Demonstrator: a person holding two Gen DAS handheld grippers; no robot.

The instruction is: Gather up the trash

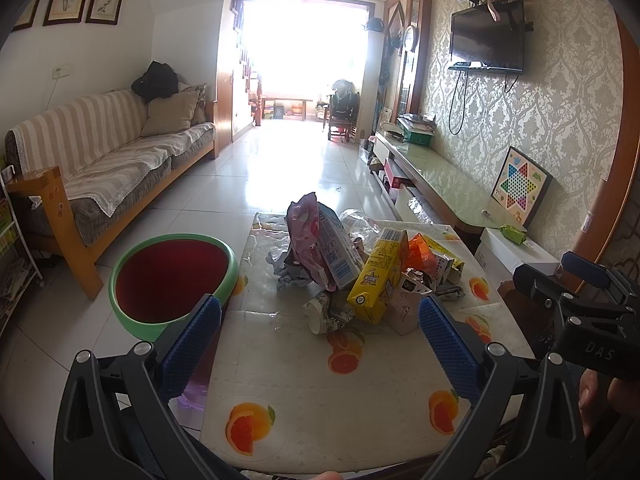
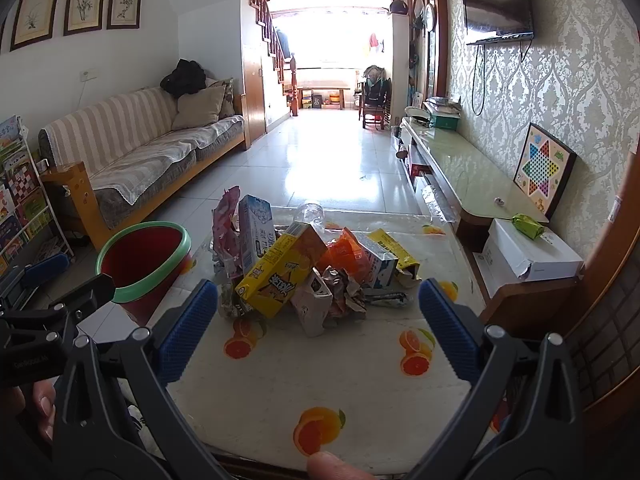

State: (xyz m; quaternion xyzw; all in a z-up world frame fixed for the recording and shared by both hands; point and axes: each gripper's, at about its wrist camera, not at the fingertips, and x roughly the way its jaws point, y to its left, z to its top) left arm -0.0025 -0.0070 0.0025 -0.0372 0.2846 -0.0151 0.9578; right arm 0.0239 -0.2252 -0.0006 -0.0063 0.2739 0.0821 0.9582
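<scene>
I'm seeing a heap of crumpled wrappers and drink cartons [image 2: 304,268] lying on the orange-print table [image 2: 320,380], toward its far edge. A red bin with a green rim [image 2: 144,260] is standing off its left edge.

I saw the bench [image 2: 360,392] covered by a pale cloth printed with orange slices. A heap of trash [image 2: 304,268] lay on its far half: a yellow carton [image 2: 276,276], a blue-and-white carton [image 2: 256,236], a pink bag [image 2: 225,224], crumpled wrappers.

A yellow carton [image 2: 276,276] lies on an orange-slice-printed white tablecloth [image 2: 332,380] (beside a green-rimmed red bin [image 2: 144,256]).
</scene>
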